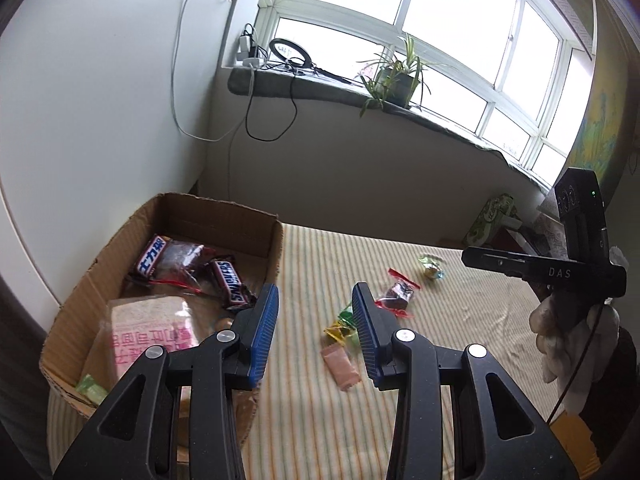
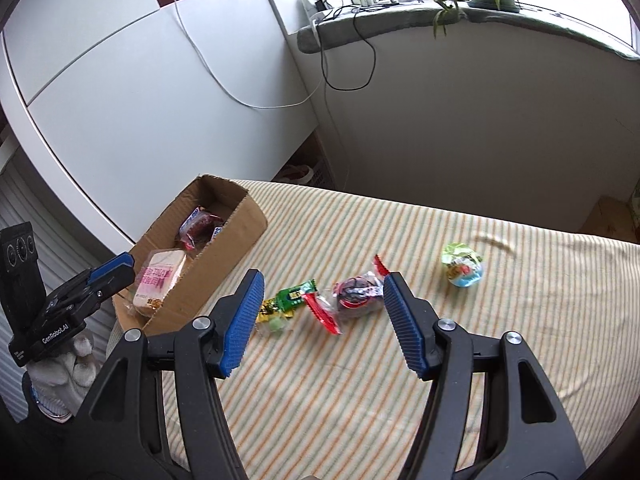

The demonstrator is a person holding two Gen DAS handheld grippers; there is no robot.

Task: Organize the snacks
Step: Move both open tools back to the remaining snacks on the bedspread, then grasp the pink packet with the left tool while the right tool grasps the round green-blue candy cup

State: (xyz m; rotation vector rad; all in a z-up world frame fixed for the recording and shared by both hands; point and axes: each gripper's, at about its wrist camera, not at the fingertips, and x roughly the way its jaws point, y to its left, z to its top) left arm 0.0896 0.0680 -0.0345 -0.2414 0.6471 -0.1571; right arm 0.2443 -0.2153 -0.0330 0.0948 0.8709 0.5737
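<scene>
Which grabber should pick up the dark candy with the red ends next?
The right gripper. Its open, empty jaws already point at the dark candy on the striped cloth. The left gripper, also empty, hangs near the cardboard box, farther away.

"SNICKERS" on bar point(image 1: 234, 282) in box; "DAS" on right tongs point(image 1: 560, 273); "GenRobot.AI" on left tongs point(image 2: 60, 330)

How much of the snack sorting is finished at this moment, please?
Partly done: the cardboard box already holds Snickers bars and a pink packet. Both claws, left and right, are open and hold nothing. Several candies, including the red-wrapped one, remain on the striped cloth.
</scene>
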